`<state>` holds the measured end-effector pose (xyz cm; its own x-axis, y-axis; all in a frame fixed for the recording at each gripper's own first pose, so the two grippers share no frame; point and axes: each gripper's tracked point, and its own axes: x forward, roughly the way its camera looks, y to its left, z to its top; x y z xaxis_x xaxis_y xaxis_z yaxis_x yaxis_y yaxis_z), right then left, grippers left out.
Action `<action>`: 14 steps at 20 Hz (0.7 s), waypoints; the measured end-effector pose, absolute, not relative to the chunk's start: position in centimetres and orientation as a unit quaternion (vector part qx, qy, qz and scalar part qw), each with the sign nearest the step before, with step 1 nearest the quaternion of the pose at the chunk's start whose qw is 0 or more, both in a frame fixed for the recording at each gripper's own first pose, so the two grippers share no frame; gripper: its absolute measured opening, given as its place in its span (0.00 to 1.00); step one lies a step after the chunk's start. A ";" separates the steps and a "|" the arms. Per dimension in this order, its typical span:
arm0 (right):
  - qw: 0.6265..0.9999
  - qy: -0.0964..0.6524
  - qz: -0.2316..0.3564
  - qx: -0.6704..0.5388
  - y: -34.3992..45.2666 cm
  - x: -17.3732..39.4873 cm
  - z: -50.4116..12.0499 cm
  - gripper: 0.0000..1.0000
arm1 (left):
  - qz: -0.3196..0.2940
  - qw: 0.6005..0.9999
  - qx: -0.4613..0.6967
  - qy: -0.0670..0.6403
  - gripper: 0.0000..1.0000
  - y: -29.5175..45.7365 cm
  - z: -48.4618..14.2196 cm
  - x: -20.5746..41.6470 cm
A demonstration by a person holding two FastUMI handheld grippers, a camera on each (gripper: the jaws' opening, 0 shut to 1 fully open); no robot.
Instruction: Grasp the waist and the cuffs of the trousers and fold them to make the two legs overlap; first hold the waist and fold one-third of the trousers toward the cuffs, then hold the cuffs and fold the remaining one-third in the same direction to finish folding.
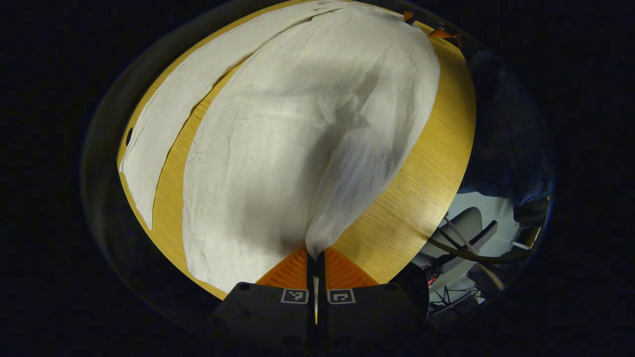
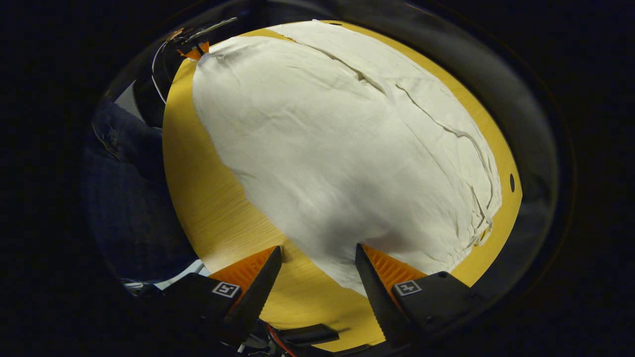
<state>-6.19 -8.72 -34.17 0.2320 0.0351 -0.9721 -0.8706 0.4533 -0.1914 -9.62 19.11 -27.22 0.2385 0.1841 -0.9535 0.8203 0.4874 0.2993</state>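
Where its two fingers meet at the bottom of the left gripper view, the left hand-held gripper (image 1: 316, 258) is clamped together on a pinched fold of the single pair of pale trousers (image 1: 278, 148), and the cloth rises from that pinch in a lifted ridge above the table (image 1: 421, 188). One leg lies broad across the table's middle; a second, narrower strip of the same cloth runs along the far left edge, with a bare wedge of table between them. Beyond the table's right edge a person's dark sleeve (image 1: 511, 139) and some cables (image 1: 466, 248) show dimly.

Seen in the right gripper view, the right hand-held gripper (image 2: 317, 260) has its fingers spread apart, with a trouser edge lying between and just ahead of them on the table. Whether either finger touches the cloth is hard to tell. Far off, at the table's upper left corner, the other gripper's tip is too small to make out.
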 end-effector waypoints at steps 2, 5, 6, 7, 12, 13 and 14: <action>0.673 0.522 0.337 -0.402 -8.6 -6.1 -34.2 0.93 | -0.246 0.650 0.442 0.567 0.00 19.1 -27.2 -9.6; 0.675 0.527 0.327 -0.399 -8.7 -5.7 -34.1 0.91 | -0.246 0.651 0.439 0.569 0.00 19.1 -27.3 -9.5; 0.677 0.532 0.320 -0.396 -8.8 -5.6 -34.2 0.80 | -0.246 0.651 0.438 0.569 0.00 19.1 -27.3 -9.5; 0.677 0.535 0.315 -0.395 -8.8 -5.3 -34.2 0.72 | -0.246 0.651 0.437 0.569 0.00 19.0 -27.3 -9.5; 0.689 0.529 0.290 -0.401 -9.4 -4.0 -33.7 0.33 | -0.244 0.650 0.440 0.570 0.00 19.0 -27.2 -9.6; 0.693 0.525 0.285 -0.403 -9.5 -3.7 -33.5 0.18 | -0.244 0.650 0.441 0.569 0.00 19.0 -27.2 -9.6; 0.693 0.526 0.283 -0.405 -9.5 -3.7 -33.7 0.10 | -0.243 0.650 0.440 0.569 0.00 19.0 -27.3 -9.6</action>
<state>-3.68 -9.54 -33.71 0.2874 -0.0336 -0.9572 -0.8178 0.5117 -0.2635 -9.58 19.05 -27.26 0.2339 0.1857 -0.9544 0.8173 0.4941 0.2964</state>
